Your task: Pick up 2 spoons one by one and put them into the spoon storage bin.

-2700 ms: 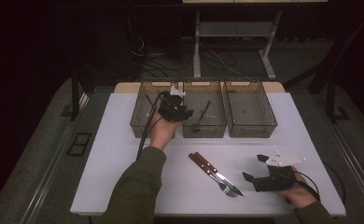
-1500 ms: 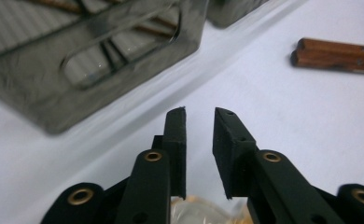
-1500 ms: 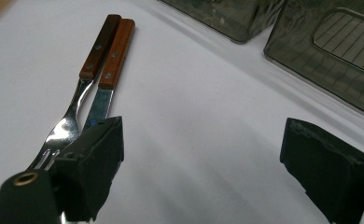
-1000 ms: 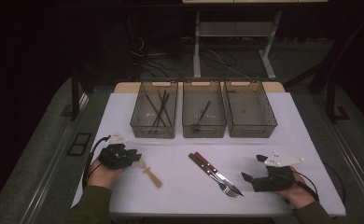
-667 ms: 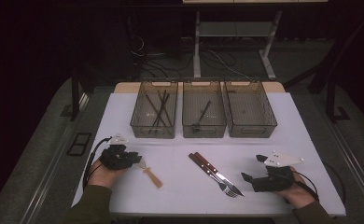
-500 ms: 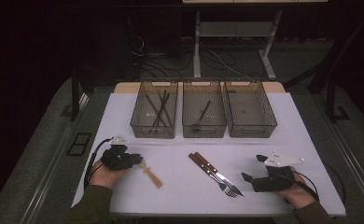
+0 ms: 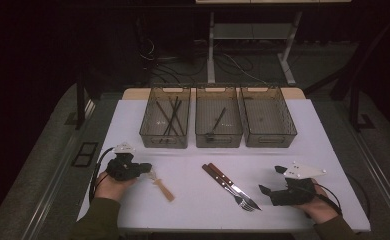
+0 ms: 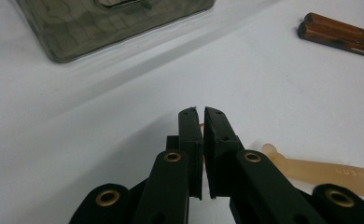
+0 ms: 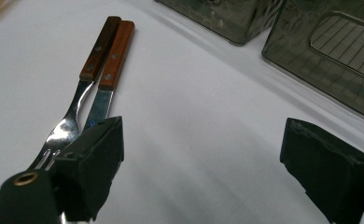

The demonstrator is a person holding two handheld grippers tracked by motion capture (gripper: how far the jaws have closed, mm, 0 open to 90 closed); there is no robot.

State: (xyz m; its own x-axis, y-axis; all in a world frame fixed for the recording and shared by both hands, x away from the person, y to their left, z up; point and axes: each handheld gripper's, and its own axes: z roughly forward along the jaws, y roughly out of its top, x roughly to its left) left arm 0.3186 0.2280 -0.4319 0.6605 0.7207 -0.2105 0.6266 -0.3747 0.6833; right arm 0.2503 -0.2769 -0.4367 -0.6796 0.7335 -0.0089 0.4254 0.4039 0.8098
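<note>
Resting near the table's (image 7: pixel 313 120) left front edge, your left gripper (image 7: pixel 144 169) has just been closing, and its jaws now pinch the thin metal end of the pale-handled utensil (image 7: pixel 161 187); the handle lies flat, angled toward the front; bare tabletop opens ahead up to the three bins (image 7: pixel 218 120); your right gripper (image 9: pixel 203 163) sits with jaws wide apart, clasping nothing, beside the fork (image 9: pixel 77 105) and knife (image 9: pixel 110 74); since the earliest frame, your left hand has come back from the left bin.
</note>
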